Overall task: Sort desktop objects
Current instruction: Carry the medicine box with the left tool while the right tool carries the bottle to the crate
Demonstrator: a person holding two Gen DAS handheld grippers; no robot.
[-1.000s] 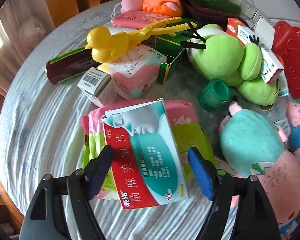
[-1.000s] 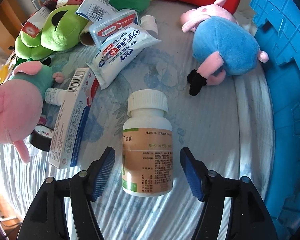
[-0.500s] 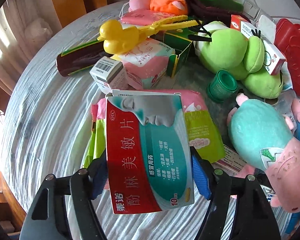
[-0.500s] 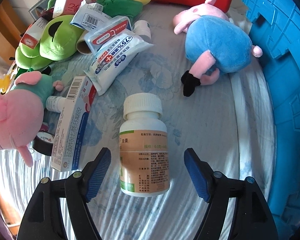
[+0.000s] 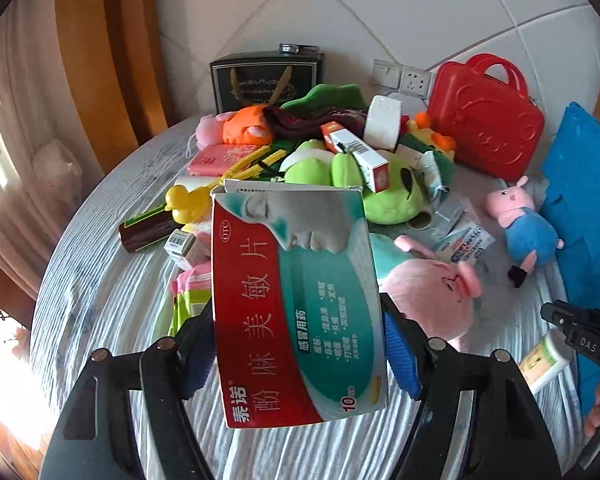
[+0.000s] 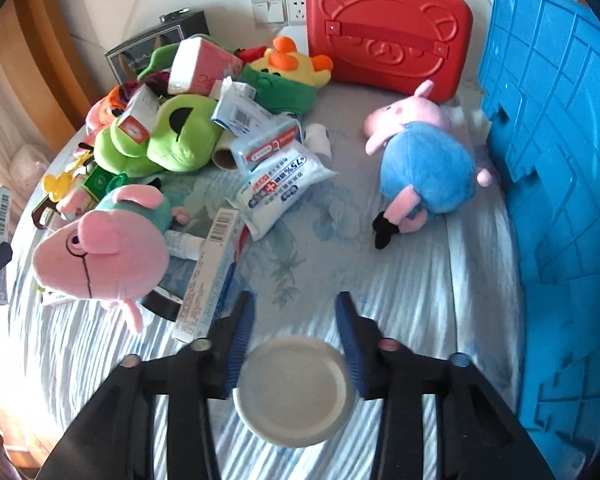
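Note:
My left gripper (image 5: 296,344) is shut on a red and teal medicine box (image 5: 296,304) and holds it lifted above the table. My right gripper (image 6: 296,336) is closed around a white pill bottle; its white cap (image 6: 294,392) faces the camera between the blue pads. The bottle (image 5: 544,360) and the right gripper also show at the right edge of the left wrist view.
A heap of plush toys, boxes and packets covers the table's far side: green frog plush (image 6: 160,140), pink pig plush (image 6: 100,252), blue pig plush (image 6: 420,168), wipes packet (image 6: 280,188), long box (image 6: 208,276). A red case (image 6: 388,32) stands at the back. A blue crate (image 6: 560,160) stands right.
My left gripper closed on the medicine box and lifted it up off the pile. My right gripper moved down over the pill bottle and closed on it, tipping it upright toward the camera.

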